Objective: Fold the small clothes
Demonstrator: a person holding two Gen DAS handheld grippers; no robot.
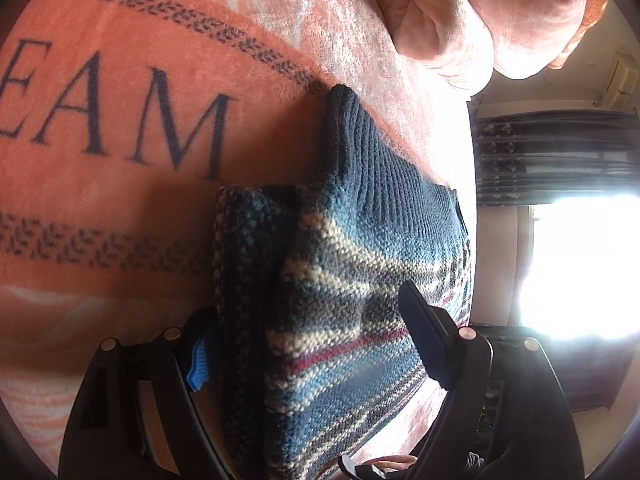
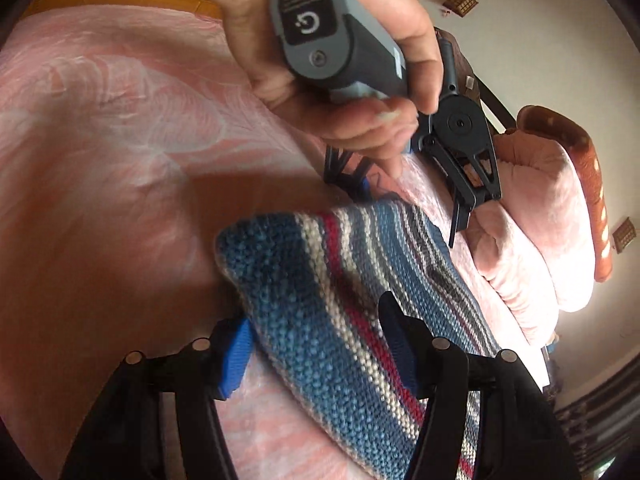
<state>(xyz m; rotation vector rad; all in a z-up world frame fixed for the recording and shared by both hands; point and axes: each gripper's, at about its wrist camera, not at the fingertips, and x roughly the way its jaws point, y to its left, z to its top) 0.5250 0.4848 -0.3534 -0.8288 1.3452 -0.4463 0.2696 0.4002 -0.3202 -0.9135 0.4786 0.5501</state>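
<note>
- Item: striped knit garment (image 1: 352, 280), blue/cream/red bands w/ dark ribbed section at far end. Lies on pink blanket (image 1: 120, 184) over a bed; part of it is raised off the blanket.
- L gripper (image 1: 308, 340): fingers straddle the knit near its close edge, fabric between them. Jaws look closed on the garment; contact at the blue pad side partly hidden, so grasp is probable, not certain.
- R gripper (image 2: 320, 340): same config. Knit (image 2: 360, 320) runs between both fingers, blue pad at one side, dark pad at the other. Judged clamped on fabric.
- R-wrist view also shows the person's hand (image 2: 340, 60) holding the other unit's grey handle, its fingers reaching the far edge of the knit.
- Progress (judgement): mid-fold. A doubled layer shows at the near left corner in the L view, so at least one fold seems started. Not flat, not squared. Remaining: lay the lifted part down, align edges, finish to compact shape.
- Orientation: in L view, long axis runs from near gripper up/away to the ribbed end, which points toward the bunched bedding (image 1: 480, 12). Stripes cross that axis at a slant.
- Sleeves/neck opening: cannot tell.
</note>
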